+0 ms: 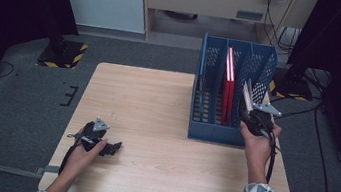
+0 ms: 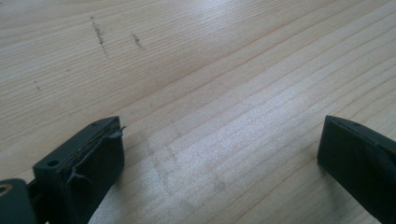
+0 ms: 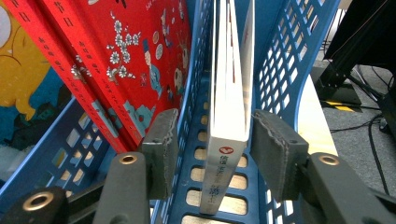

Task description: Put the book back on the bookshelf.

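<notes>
A blue plastic file rack point(image 1: 214, 132) stands on the right half of the wooden table point(image 1: 148, 98). Red books point(image 1: 229, 84) stand upright in its middle compartment, and their patterned red covers point(image 3: 140, 60) lean there in the right gripper view. A thin white book point(image 3: 229, 135) stands in the rightmost compartment, tilted slightly point(image 1: 247, 92). My right gripper point(image 3: 217, 144) straddles the book's near end with small gaps beside both pads, so it is open point(image 1: 253, 113). My left gripper point(image 1: 111, 147) rests low on the table's front left, jaws wide apart over bare wood point(image 2: 219, 144).
Faint pencil marks point(image 2: 100, 35) cross the wood ahead of the left gripper. On the floor, a stand base with yellow-black stripes point(image 1: 62, 54) sits beyond the table's left, and another stand with cables point(image 1: 293, 85) is at the right.
</notes>
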`<state>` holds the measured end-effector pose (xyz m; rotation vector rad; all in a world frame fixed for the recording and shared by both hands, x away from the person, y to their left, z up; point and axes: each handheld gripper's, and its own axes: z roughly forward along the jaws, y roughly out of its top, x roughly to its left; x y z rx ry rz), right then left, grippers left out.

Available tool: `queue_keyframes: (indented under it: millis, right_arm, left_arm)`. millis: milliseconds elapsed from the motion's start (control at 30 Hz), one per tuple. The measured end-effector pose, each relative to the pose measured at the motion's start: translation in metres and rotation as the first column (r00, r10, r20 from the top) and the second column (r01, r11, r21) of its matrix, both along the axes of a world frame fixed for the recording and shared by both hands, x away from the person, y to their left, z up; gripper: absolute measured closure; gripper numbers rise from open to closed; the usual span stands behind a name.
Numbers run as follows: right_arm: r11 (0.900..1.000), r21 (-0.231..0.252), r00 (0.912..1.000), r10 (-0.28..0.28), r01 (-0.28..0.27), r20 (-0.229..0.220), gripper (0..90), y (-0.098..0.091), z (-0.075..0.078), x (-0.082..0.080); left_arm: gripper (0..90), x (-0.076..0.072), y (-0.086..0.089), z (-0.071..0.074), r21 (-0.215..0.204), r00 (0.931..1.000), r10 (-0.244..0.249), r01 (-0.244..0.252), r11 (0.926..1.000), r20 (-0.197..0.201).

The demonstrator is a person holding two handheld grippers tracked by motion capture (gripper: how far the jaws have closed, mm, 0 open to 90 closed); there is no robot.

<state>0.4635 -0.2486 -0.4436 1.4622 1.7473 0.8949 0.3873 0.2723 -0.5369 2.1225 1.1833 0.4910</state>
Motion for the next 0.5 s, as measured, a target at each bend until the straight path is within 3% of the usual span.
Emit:
queue_keyframes:
  millis: [267,500]
  right_arm:
    - [1.0,0.002,1.0,-0.003,0.003,-0.001,48.0,0.0008,0.0001,0.0]
    - [0.9999,0.015,0.9999,-0.005,0.004,0.016,39.3,-0.0004,0.0036,-0.0037]
  left_arm:
    - [0.0,0.0,0.0,0.0,0.0,1.0,0.0,0.0,1.0,0.0]
    - [0.0,-0.0001,-0.0001,0.0,0.0,1.0,0.0,0.0,1.0,0.0]
